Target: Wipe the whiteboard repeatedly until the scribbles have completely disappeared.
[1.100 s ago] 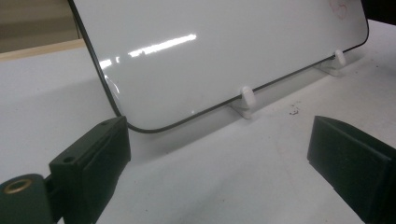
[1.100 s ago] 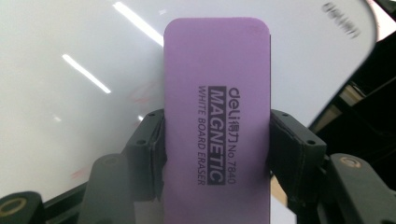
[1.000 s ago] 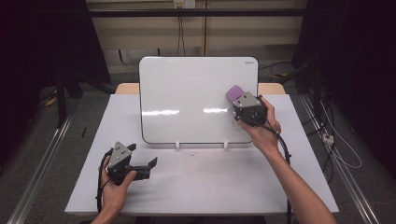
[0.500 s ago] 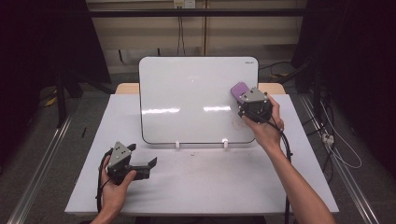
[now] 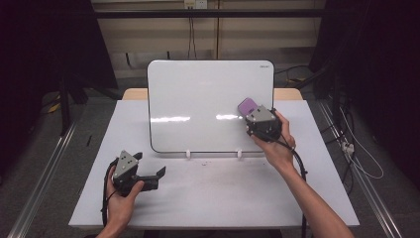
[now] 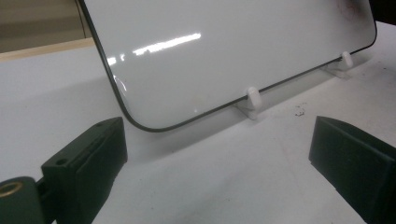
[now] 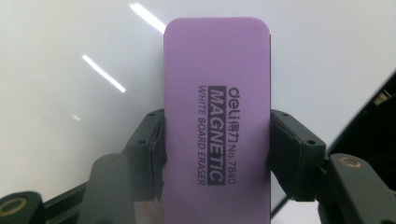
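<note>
Black jaws of the left gripper [image 5: 159,174] stand wide apart with nothing between them, low on the table [image 5: 208,198] at about 7 o'clock. At 12 o'clock stands the whiteboard [image 5: 198,104] (shiny and clean). At 2 o'clock the right gripper [image 7: 217,154] squeezes the purple eraser [image 7: 217,93] flat against the board.

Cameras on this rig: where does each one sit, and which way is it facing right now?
High view: above the person's side, facing forward and down on the table; both forearms, left gripper, right gripper show.
Left gripper view: rides that gripper low over the table, facing the whiteboard bottom edge; open jaws frame it.
Right gripper view: faces the whiteboard close up, jaws shut on the purple eraser.
Shared: whiteboard in all; eraser in high and right gripper views.
</note>
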The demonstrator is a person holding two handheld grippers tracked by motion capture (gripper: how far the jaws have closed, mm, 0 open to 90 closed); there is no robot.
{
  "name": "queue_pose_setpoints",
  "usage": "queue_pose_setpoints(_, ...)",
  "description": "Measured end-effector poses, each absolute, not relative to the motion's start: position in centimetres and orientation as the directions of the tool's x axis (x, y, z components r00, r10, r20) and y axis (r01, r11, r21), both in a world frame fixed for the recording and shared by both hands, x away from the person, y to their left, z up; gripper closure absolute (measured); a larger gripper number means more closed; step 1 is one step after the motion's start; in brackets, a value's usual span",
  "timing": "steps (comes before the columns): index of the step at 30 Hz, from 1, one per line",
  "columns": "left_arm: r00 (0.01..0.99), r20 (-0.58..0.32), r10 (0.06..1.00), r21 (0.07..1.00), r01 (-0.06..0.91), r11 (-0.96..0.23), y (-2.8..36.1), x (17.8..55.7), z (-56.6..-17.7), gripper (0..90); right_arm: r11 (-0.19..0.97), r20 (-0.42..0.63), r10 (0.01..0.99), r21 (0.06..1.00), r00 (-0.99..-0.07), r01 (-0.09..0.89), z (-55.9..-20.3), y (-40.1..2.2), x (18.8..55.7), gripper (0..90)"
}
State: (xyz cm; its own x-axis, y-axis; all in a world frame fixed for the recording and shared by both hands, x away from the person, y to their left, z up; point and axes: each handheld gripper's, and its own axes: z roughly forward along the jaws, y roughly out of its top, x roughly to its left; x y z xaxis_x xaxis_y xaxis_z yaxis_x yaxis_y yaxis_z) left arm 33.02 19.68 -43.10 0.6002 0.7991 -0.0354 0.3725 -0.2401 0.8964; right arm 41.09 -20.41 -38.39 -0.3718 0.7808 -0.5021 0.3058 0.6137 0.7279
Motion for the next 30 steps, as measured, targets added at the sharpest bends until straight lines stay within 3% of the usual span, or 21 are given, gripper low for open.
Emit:
queue_pose_setpoints(9,0.606,-0.036,0.794,0.896,0.371,-0.243,19.5,33.0,-43.2,4.1,0.664,-0.522,0.731,0.692,-0.440,0.283,-40.8,-19.0,38.8,41.9)
queue_pose_setpoints(21,0.613,-0.028,0.790,0.892,0.372,-0.257,19.5,33.0,-43.3,4.1,0.558,-0.477,0.827,0.756,-0.296,0.342,-37.1,-23.9,41.7,41.8)
queue_pose_setpoints(30,0.615,-0.029,0.788,0.891,0.373,-0.258,19.4,33.0,-43.3,4.1,0.595,-0.503,0.800,0.735,-0.326,0.326,-38.7,-22.8,40.4,41.9)
